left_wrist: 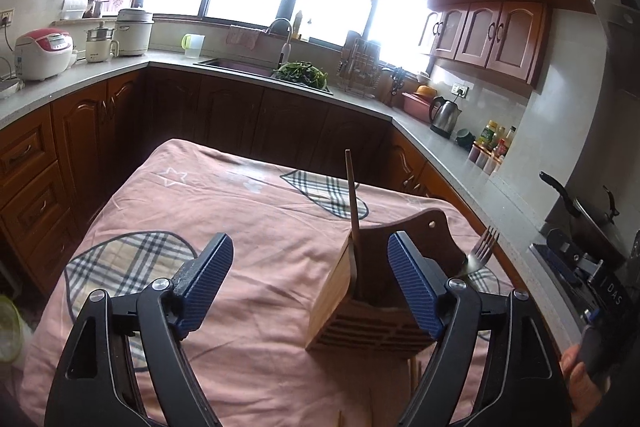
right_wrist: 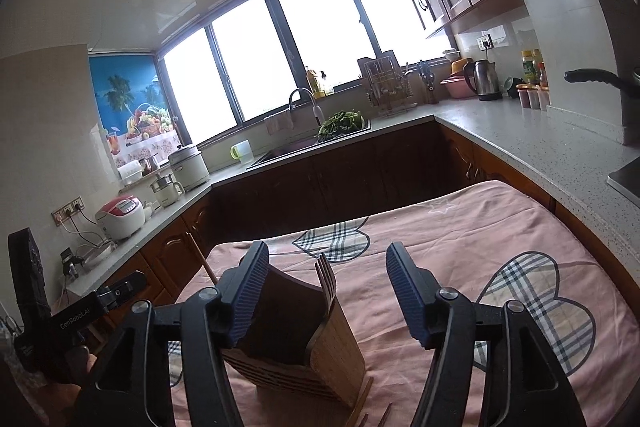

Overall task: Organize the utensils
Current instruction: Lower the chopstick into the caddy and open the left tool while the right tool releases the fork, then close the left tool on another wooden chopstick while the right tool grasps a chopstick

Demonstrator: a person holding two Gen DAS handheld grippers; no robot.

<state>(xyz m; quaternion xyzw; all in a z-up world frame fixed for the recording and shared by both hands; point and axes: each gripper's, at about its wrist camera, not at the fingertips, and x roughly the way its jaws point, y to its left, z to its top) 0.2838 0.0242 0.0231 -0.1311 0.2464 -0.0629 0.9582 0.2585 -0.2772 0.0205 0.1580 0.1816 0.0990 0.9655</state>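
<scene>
A wooden utensil holder (left_wrist: 352,307) stands on the pink-clothed table (left_wrist: 240,211). A long wooden utensil (left_wrist: 353,211) stands upright in it, and a metal fork (left_wrist: 482,251) sticks up on its right side. My left gripper (left_wrist: 310,283) is open and empty, with its right finger beside the holder. In the right wrist view the holder (right_wrist: 304,343) sits between the fingers of my right gripper (right_wrist: 326,299), nearer the left one, with the fork tines (right_wrist: 326,269) standing up. The right gripper is open and empty.
Chopstick ends (right_wrist: 362,403) lie on the cloth by the holder's base. Kitchen counters (left_wrist: 460,151) wrap around the table, with a kettle (left_wrist: 444,115), bottles, a sink (left_wrist: 236,65), rice cookers (left_wrist: 42,53) and a pan (left_wrist: 580,207) on the stove.
</scene>
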